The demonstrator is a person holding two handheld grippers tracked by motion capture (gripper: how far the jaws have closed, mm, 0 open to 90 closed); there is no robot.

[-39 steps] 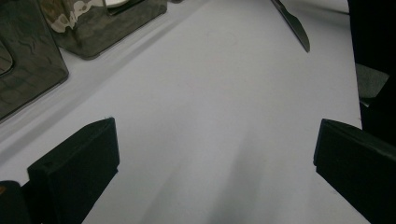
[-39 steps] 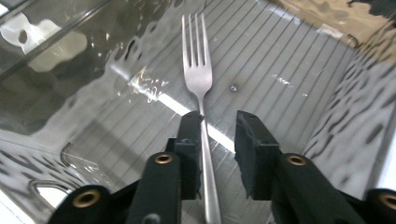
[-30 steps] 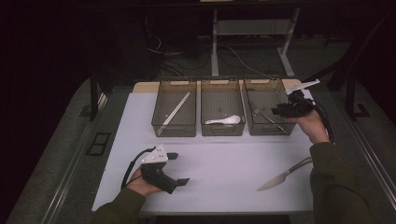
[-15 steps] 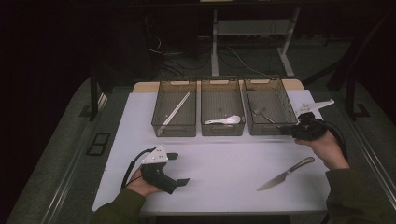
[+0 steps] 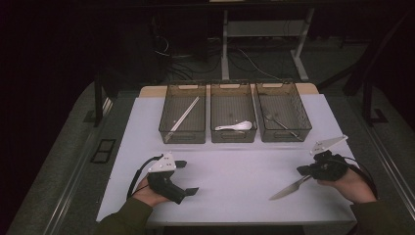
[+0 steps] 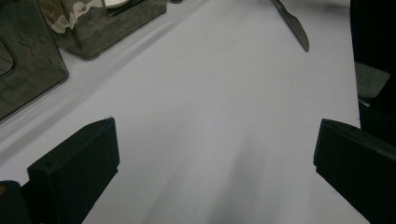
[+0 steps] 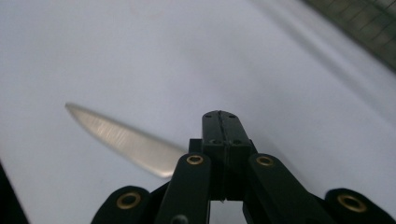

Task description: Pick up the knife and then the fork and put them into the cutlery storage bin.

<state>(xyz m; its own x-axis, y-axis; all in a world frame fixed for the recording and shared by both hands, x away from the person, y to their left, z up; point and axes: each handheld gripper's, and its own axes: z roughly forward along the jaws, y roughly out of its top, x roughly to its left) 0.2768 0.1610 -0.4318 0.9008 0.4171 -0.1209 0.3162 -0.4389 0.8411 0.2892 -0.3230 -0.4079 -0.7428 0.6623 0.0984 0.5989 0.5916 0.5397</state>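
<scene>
From above, your right gripper [image 5: 304,171] hovers with its fingers pressed together just over the handle end of the table knife [image 5: 289,188] lying near the right front of the white worktop [image 5: 235,171], while your left gripper [image 5: 188,177] rests near the front left. Your left gripper view shows its fingers [image 6: 74,163] spread wide over bare worktop, the knife's tip [image 6: 293,24] far ahead. Your right gripper view shows its fingers [image 7: 220,135] closed on nothing, the blade [image 7: 122,140] just beyond them.

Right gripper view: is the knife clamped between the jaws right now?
No. The right gripper has its jaws pressed together with nothing between them, and the knife lies on the white table beneath.
</scene>
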